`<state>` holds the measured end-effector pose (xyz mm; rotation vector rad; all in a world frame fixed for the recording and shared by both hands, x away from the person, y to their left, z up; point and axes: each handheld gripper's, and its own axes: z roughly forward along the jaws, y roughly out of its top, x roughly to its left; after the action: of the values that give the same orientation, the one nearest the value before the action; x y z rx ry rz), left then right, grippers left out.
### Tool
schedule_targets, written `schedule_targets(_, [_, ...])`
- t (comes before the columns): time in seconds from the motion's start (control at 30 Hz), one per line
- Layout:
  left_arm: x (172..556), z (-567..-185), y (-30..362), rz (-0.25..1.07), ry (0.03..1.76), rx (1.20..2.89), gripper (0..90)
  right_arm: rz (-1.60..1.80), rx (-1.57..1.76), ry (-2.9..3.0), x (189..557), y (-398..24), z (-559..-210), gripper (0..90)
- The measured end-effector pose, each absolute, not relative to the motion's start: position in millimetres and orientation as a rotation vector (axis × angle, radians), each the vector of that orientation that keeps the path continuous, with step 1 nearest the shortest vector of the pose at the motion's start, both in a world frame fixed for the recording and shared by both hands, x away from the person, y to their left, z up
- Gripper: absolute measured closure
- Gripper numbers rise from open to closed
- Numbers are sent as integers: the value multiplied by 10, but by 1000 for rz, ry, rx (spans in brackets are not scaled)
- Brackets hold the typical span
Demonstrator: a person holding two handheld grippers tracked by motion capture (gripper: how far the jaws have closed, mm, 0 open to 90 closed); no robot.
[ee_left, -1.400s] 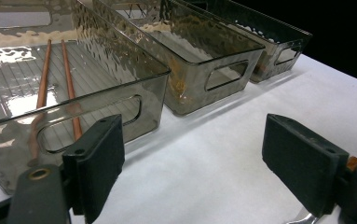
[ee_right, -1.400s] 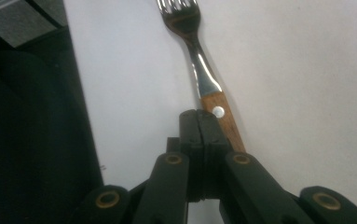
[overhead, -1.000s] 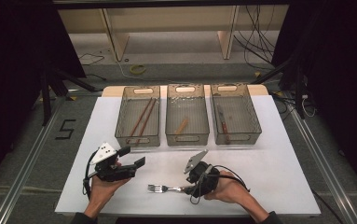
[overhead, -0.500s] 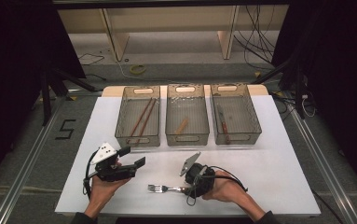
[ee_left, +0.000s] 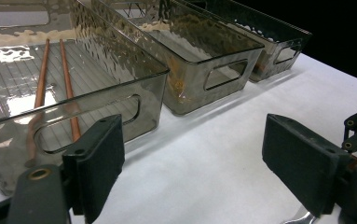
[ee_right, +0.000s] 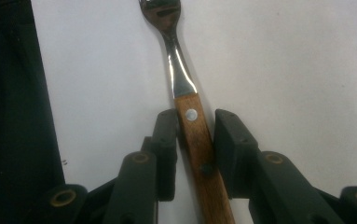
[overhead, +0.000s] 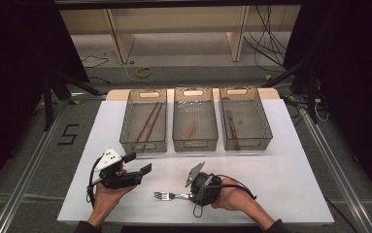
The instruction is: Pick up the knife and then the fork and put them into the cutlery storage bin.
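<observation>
— Three bins at the far side of the bench point(overhead: 295, 170), and one fork point(overhead: 166, 196) left out in front. How far along?

— Early in this pick, judging from here. Lying flat near the front edge, tines toward the left gripper point(overhead: 139, 163), wooden handle between the jaws of the right gripper point(overhead: 191, 195). Just been closing, those jaws, and now close against both sides of the handle. Hard to tell whether pressing yet. Not lifted, at any rate.

— And already sorted?

— Two chopsticks point(overhead: 149, 121) in the left bin point(overhead: 144, 145), a short wooden piece point(overhead: 189, 131) in the middle bin point(overhead: 195, 144), a wood-handled knife point(overhead: 232, 128) in the right bin point(overhead: 245, 143). Left to do, most likely: clamp, lift, carry across to a bin, let go. Can't say which bin.

— The other hand?

— Held off the bench just in front of the left bin, jaws wide apart, nothing between them.

— Anything in the way?

— Not much. Bare white bench between fork and bins. Bin walls to clear on the way in, so better to lift high first. Left gripper well off any path to the middle or right bin, nearer a path to the left one. Cable trailing behind the right hand, away from the fork
</observation>
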<state>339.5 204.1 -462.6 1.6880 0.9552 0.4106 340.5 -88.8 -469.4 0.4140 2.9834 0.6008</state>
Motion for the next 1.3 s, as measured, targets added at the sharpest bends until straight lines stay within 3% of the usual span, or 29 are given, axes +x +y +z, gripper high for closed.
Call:
schedule_targets(0.23, [3393, -4624, 2041, 410, 958, 1686, 204, 586, 363, 2996, 3385, -867, -4691, 773])
schedule_targets(1.3, [3397, -4639, 2042, 401, 958, 1685, 204, 761, 567, 2935, 3535, -1079, -4522, 777])
